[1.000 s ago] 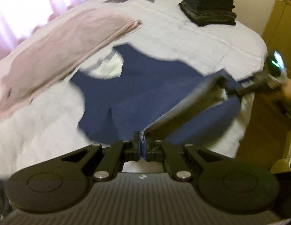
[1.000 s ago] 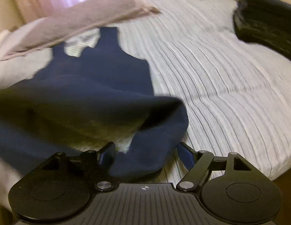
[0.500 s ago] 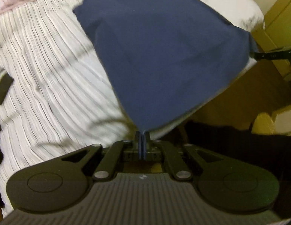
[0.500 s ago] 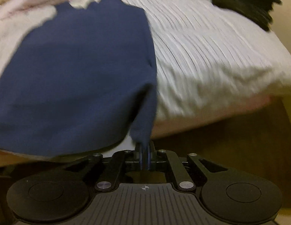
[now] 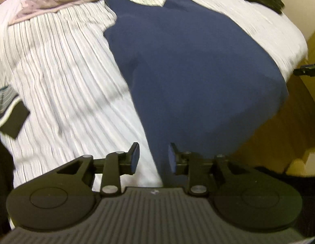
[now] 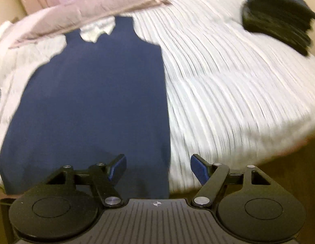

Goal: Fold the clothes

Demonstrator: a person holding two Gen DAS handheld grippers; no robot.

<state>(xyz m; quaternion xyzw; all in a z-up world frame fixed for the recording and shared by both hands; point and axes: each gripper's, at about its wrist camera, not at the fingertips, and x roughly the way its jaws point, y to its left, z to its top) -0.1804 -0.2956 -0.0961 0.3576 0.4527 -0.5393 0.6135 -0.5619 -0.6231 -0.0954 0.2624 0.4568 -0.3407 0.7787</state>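
White ribbed bedding (image 6: 228, 85) is covering a bed and filling most of both wrist views, with yellowish wooden furniture (image 5: 313, 46) showing past its right edge in the left view. Along the far side a long mauve blanket (image 6: 86, 14) is lying folded in a band. Spread flat on the cover is the navy sleeveless top (image 6: 92, 93), its neckline pointing toward the blanket and its hem hanging over the near edge of the bed; a pale label patch is showing inside the neck opening, but any writing on it is too blurred to read. At the far right corner a stack of dark folded clothes (image 6: 279, 16) is sitting well apart from the top. At the left edge of the left view a striped cloth with a dark border (image 5: 9, 111) is resting on the bedding.

The left gripper (image 5: 153, 158) is hovering at the hem's left corner with its jaws parted, gripping nothing, the fabric edge lying between them. The right gripper (image 6: 158, 169) is hovering at the hem's right corner, its jaws spread wide and holding nothing. No brand writing is legible; only small emblems are marking the gripper bodies.
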